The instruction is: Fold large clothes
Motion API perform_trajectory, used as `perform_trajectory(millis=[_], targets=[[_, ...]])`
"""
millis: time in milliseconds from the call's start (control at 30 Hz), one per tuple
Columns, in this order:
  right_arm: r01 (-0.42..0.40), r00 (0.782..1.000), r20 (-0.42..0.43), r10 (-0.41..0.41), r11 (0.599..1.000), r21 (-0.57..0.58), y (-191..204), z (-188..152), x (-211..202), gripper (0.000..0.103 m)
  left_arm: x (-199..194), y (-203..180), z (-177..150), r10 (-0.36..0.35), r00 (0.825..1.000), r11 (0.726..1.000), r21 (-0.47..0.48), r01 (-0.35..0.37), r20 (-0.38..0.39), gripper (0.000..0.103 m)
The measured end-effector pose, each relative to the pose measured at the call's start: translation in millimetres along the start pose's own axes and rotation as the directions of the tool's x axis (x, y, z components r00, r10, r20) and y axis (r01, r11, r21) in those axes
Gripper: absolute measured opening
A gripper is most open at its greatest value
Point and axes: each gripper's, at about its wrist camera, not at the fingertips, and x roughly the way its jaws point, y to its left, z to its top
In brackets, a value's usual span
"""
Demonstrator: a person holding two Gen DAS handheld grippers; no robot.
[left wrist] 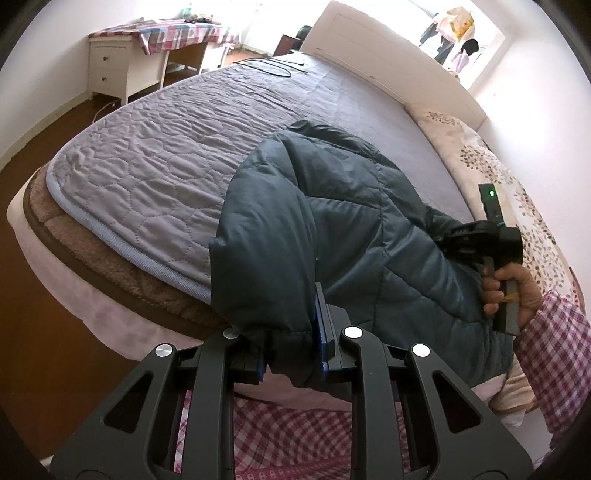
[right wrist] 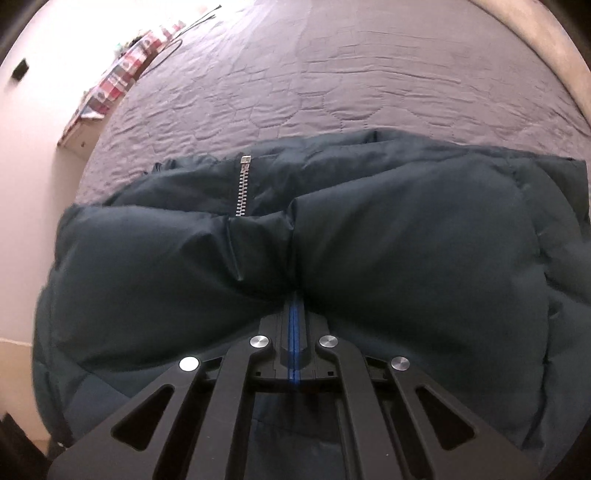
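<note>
Bed (left wrist: 155,155) carries dark teal puffer jacket (left wrist: 332,221) at its 5 o'clock edge, left tool (left wrist: 291,343) pinching a padded fold at 6 o'clock, right tool (right wrist: 294,314) pressed together on jacket fabric, zipper (right wrist: 242,184) at 11 o'clock.

bed (left wrist: 155,155): grey quilt, white headboard (left wrist: 388,55) | floor (left wrist: 33,155): brown wood | walls: white | table (left wrist: 122,62): white, checked cloth | window (left wrist: 461,33): bright
</note>
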Motion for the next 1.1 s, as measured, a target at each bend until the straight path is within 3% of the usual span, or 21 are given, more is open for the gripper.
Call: perform_trajectory(millis=[400,567,733,867,1100], targets=[[0.077,0.996,0.044,-0.075,0.996,-0.047,14,-10,-15,0.000,-1,-4,2,0.029,1.000,1.000,-0.008,-0.029,-0.005,0.020],[0.034,0.995,0.098,-0.026,0.995,-0.091,19,-36,-52,0.000,-4,-7,2,0.041,0.999,0.999,-0.003,-0.041,0.002,0.020],[-0.045,0.995,0.082,0.055,0.992,-0.119,20,-79,-78,0.000,-10,-11,2,0.040,0.999,0.999,0.004,-0.040,0.014,0.020],[-0.067,0.997,0.019,0.070,0.992,-0.111,16,-99,-64,0.000,-13,-14,2,0.036,0.999,0.999,0.007,-0.036,0.020,0.020],[-0.044,0.999,-0.034,0.040,0.990,-0.133,15,-94,-28,0.000,-25,-26,5,-0.002,0.999,0.999,0.040,0.000,0.049,0.020]])
